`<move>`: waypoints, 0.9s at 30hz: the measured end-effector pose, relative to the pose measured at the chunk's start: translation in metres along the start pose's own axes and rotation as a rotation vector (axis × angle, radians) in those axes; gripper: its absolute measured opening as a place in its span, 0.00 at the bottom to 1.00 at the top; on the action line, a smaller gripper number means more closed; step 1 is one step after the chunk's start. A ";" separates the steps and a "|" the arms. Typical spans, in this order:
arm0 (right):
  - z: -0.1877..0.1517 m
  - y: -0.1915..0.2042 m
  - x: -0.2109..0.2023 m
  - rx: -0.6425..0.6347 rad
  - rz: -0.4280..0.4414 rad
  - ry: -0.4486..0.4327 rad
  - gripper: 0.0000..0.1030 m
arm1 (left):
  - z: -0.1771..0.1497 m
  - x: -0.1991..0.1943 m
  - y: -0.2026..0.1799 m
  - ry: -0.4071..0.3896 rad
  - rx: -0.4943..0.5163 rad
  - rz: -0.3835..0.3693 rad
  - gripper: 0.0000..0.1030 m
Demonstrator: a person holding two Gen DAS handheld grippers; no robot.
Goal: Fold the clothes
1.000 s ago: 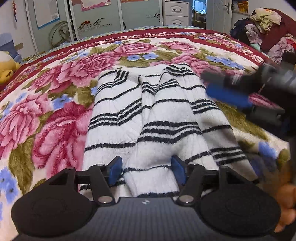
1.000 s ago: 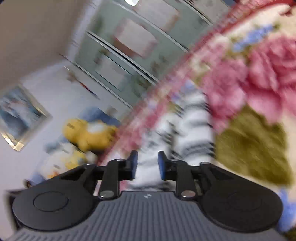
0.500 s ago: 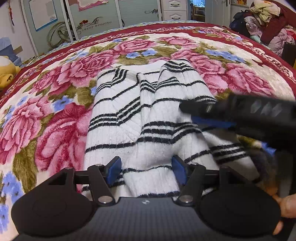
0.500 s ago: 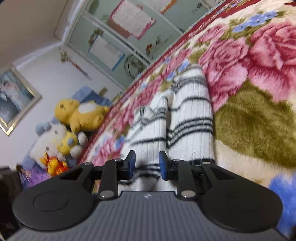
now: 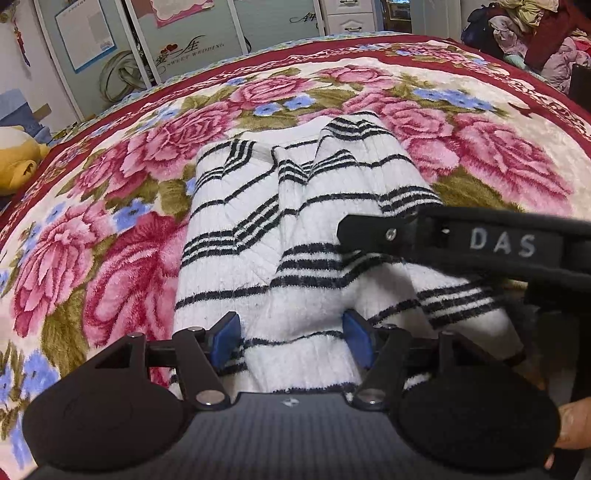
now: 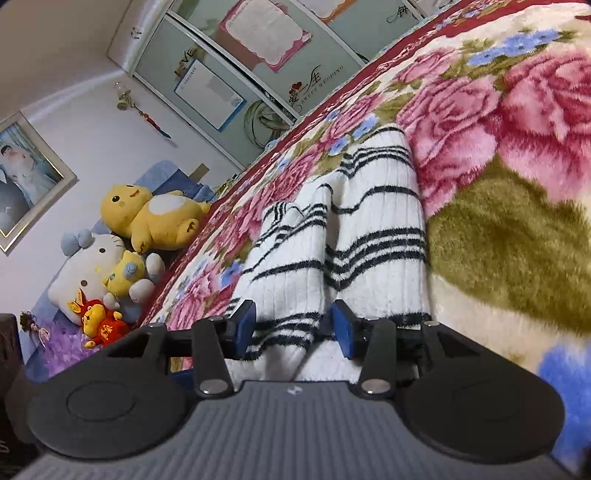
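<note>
A white sweater with black stripes point(image 5: 295, 229) lies folded lengthwise on the floral blanket point(image 5: 110, 229). My left gripper point(image 5: 291, 341) stands open at its near end, with the bunched hem between the blue pads point(image 5: 225, 338). In the left wrist view my right gripper point(image 5: 354, 230) reaches in from the right, low over the sweater's right side. In the right wrist view the sweater point(image 6: 369, 229) stretches away, and the right gripper point(image 6: 293, 326) has a ridge of it between its pads. Its jaws are opening and do not press the cloth.
Plush toys point(image 6: 122, 254) sit off the bed's left edge, by the wall. Wardrobe doors point(image 5: 177, 40) stand beyond the far edge. A heap of clothes point(image 5: 535, 33) lies at the far right. A person's fingers point(image 5: 569, 432) hold a handle at lower right.
The right gripper swung down from the sweater's far right onto its near right side, and its jaws spread wider. The left gripper stayed at the hem.
</note>
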State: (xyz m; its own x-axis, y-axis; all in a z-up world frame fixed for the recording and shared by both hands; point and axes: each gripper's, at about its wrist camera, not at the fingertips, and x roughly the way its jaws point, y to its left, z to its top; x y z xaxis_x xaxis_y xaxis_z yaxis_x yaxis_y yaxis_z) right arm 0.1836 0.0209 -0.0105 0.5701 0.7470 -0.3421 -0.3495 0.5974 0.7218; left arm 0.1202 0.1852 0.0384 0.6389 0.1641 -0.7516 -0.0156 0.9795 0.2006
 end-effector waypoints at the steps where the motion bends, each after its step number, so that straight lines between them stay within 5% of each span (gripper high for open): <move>1: 0.000 0.001 -0.001 0.008 0.007 -0.008 0.46 | 0.001 0.000 0.000 0.002 0.001 0.000 0.64; 7: 0.006 0.006 -0.006 0.023 0.120 -0.096 0.47 | 0.002 0.001 -0.001 0.009 0.006 -0.001 0.64; 11: -0.001 -0.004 0.016 0.021 -0.008 0.018 0.46 | 0.002 0.000 -0.002 0.010 0.010 0.005 0.64; 23: 0.005 0.015 -0.004 0.014 0.117 -0.077 0.50 | 0.003 0.002 0.000 0.016 0.008 0.007 0.68; 27: -0.002 0.004 0.021 -0.005 -0.027 0.035 0.47 | 0.002 0.003 0.002 0.018 -0.002 0.004 0.70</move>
State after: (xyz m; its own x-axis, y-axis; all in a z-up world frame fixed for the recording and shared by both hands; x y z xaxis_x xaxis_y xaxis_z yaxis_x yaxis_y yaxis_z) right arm 0.1926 0.0391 -0.0163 0.5533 0.7401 -0.3822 -0.3378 0.6188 0.7092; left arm 0.1236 0.1871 0.0382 0.6246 0.1699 -0.7622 -0.0192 0.9791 0.2025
